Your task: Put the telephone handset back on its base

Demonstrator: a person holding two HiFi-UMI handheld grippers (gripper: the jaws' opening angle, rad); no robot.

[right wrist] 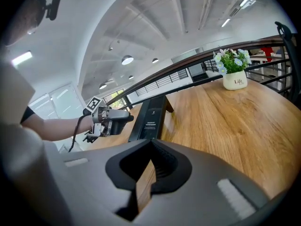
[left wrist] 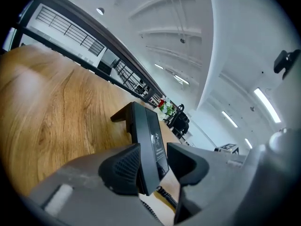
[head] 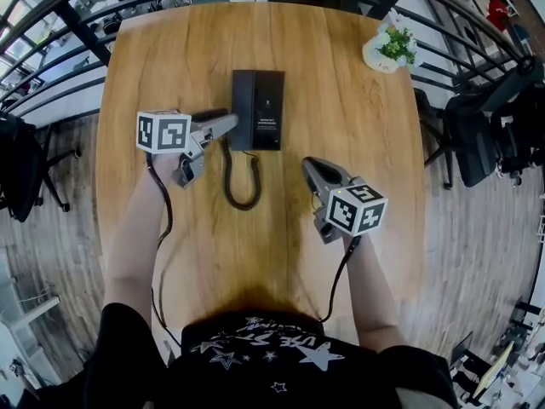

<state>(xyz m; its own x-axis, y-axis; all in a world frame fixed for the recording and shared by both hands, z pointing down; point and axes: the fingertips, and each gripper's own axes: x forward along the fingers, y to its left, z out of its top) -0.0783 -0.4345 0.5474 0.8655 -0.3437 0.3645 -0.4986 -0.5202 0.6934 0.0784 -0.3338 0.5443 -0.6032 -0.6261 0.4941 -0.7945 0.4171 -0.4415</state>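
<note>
I stand at a broad table (head: 358,143) of warm, streaky oak-coloured wood with rounded corners, ringed by a black metal railing (head: 77,24), with plank flooring below on both sides. At 1 o'clock on the top sits a small round cream pot (head: 390,51) of green leaves and white flowers.

The telephone (head: 257,109) lies at 12 o'clock from the table's middle. It is a slim black slab with squared edges, tilted up at the far end on a foot. Its handset (head: 243,109), a matte narrow bar, lies along the left side of the base (head: 269,109), whose glossier face carries small white print. As far as I can tell it is seated there. A black coiled cord (head: 234,181) loops from the near left corner toward 6 o'clock.

My left tongs (head: 226,119) sit at 9 o'clock of the phone, tips just beside its left edge. Their ribbed black pads stand wide apart and press on nothing, and the phone shows in the gap between them.

My right tongs (head: 310,165) hang at 5 o'clock of the phone, clear of it. Their jaws are closed together with nothing between them.
</note>
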